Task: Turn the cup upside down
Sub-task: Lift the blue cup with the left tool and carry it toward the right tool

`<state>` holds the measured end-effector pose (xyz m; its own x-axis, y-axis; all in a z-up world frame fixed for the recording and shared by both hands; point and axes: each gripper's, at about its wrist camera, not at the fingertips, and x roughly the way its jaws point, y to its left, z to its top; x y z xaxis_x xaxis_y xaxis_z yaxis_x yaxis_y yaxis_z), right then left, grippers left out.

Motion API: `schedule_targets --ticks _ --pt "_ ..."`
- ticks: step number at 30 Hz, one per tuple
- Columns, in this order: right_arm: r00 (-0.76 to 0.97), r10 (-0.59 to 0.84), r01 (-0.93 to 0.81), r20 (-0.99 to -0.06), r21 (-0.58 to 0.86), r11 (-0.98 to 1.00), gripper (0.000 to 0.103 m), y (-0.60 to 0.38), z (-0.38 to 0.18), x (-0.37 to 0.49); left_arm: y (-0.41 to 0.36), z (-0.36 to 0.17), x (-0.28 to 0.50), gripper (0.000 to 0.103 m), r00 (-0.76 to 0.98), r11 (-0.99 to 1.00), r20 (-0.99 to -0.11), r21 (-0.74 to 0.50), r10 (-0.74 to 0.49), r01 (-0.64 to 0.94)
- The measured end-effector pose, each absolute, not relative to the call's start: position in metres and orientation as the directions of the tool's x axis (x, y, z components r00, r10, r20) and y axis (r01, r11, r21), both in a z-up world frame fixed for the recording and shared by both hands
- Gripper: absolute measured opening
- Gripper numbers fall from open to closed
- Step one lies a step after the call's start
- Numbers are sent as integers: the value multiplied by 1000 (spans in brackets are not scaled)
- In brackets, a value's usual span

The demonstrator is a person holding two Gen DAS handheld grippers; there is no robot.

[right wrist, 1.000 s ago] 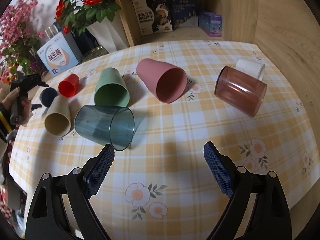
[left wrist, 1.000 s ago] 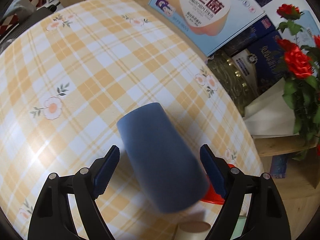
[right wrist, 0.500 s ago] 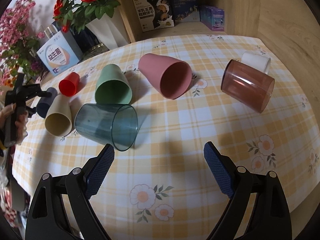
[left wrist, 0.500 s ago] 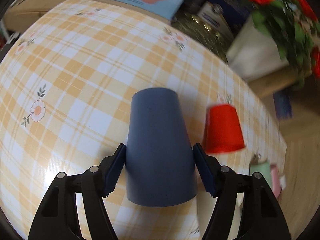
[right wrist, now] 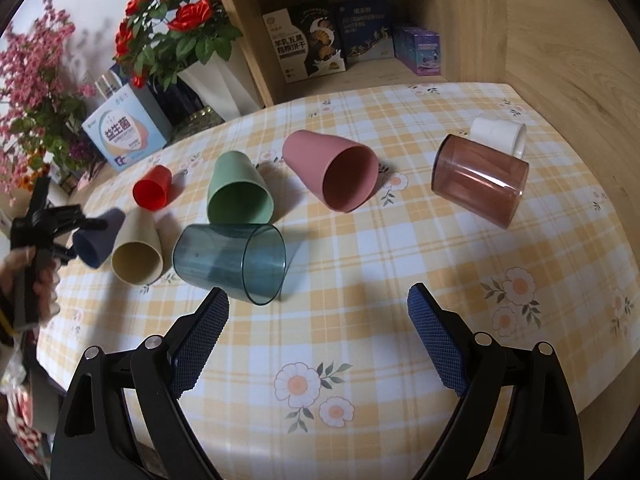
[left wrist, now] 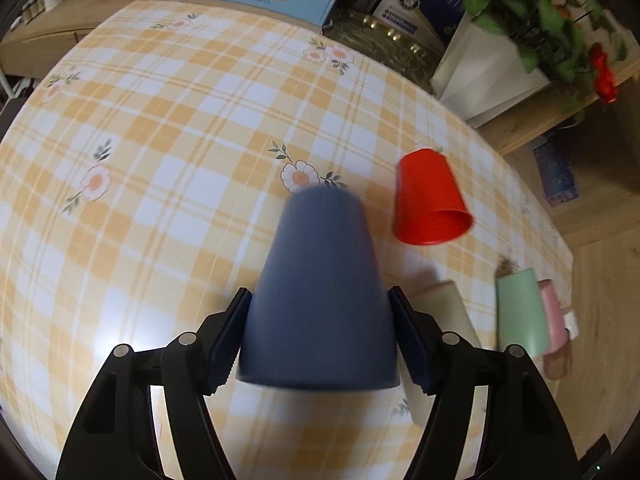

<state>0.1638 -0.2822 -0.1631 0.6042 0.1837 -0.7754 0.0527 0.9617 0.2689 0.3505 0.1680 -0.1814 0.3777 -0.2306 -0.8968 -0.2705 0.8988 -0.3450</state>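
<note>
My left gripper (left wrist: 320, 334) is shut on a dark blue cup (left wrist: 320, 300), its pads on the wide rim end and the closed base pointing away from me. In the right wrist view the blue cup (right wrist: 98, 238) is tilted, lifted off the cloth beside the beige cup (right wrist: 138, 254), with the left gripper (right wrist: 86, 236) and a hand behind it. My right gripper (right wrist: 318, 334) is open and empty above the near part of the checked tablecloth (right wrist: 360, 300).
Lying on their sides: red cup (right wrist: 152, 192), green cup (right wrist: 238, 194), teal clear cup (right wrist: 230, 260), pink cup (right wrist: 332, 176), brown clear cup (right wrist: 478, 178), white cup (right wrist: 498, 134). Boxes, a white vase with red roses (right wrist: 216, 76) and a shelf stand behind the table.
My left gripper closed on the blue cup, then lifted and tilted it; its view swung right, bringing in the red, beige and green cups. My right gripper stayed open and drifted slightly.
</note>
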Motion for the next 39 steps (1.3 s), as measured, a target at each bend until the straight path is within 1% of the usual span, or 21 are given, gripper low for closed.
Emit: schedule_targets --ticks 11,15,19,24,29,33,36,39 --pt "655 196 67 -730 315 947 88 -299 -145 139 156 -131 287 66 429 865 -850 -436 -305 -250" --pt "676 181 93 -714 326 941 88 -315 -140 127 128 -114 262 66 436 866 -828 -465 -352 -183" --pt "687 163 130 -708 341 931 88 -335 -140 116 78 -106 244 66 413 859 -806 -502 -424 -98" --pt "696 137 163 -704 341 926 88 -358 -139 103 -8 -115 232 66 351 824 -770 -567 -533 7" --pt "696 96 211 -712 330 920 88 -388 -140 89 -87 -128 231 66 306 802 -750 -592 -586 85" --pt "693 62 251 -718 322 913 88 -411 -142 80 -142 -142 240 66 287 810 -761 -573 -582 124" --pt "688 42 283 -724 321 904 88 -429 -146 76 -176 -159 245 66 274 837 -792 -529 -546 140" --pt "679 28 312 -734 322 894 88 -444 -152 74 -205 -176 249 66 266 872 -831 -461 -489 165"
